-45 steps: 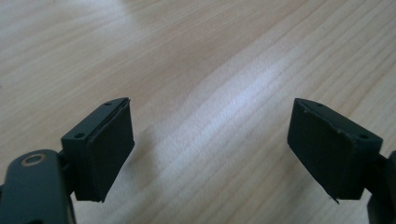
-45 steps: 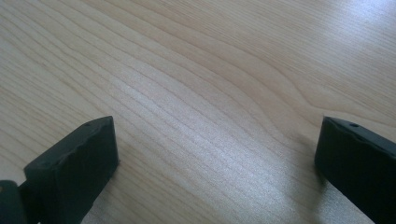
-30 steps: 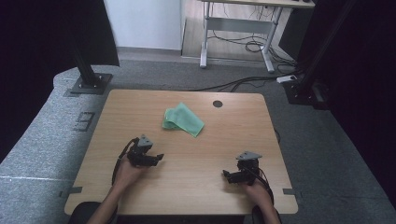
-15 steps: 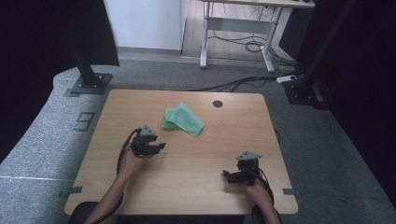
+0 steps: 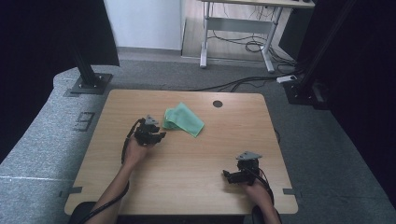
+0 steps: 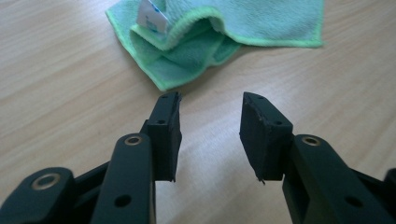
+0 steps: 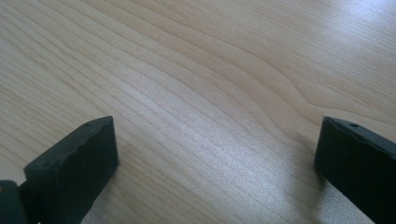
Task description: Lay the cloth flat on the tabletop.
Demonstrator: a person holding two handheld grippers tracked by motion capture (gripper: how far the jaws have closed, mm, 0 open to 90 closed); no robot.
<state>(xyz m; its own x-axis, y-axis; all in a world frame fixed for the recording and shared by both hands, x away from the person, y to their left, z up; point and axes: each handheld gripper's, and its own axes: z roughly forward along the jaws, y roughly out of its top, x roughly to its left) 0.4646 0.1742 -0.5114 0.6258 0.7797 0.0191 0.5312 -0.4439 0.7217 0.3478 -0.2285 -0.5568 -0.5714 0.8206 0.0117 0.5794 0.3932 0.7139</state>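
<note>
Though a white label (image 6: 152,15) is sewn to the folded green cloth (image 5: 183,120), its print is too small and blurred in the left gripper view to read. No other writing can be made out on the tabletop.

The left gripper (image 5: 157,137) hovers just short of the cloth's near left corner, not touching it. Its jaws have just been closing and now stand partly apart, with bare wood and nothing else between them; in the left gripper view the cloth (image 6: 210,37) lies just beyond the fingertips (image 6: 169,116). The right gripper (image 5: 228,176) sits near the front right corner of the tabletop, well apart from the cloth, its jaws spread wide over bare wood and holding nothing.

The cloth lies toward the rear edge of the tabletop (image 5: 196,168), a little left of centre, folded over itself with layered edges showing. A round cable hole (image 5: 217,103) sits near the rear edge, right of the cloth. The tabletop is pale wood grain with rounded corners. Around it lies grey carpet (image 5: 327,140), with black curtains at both sides, black stand bases at the rear corners, and a white desk frame (image 5: 238,28) with cables behind.
</note>
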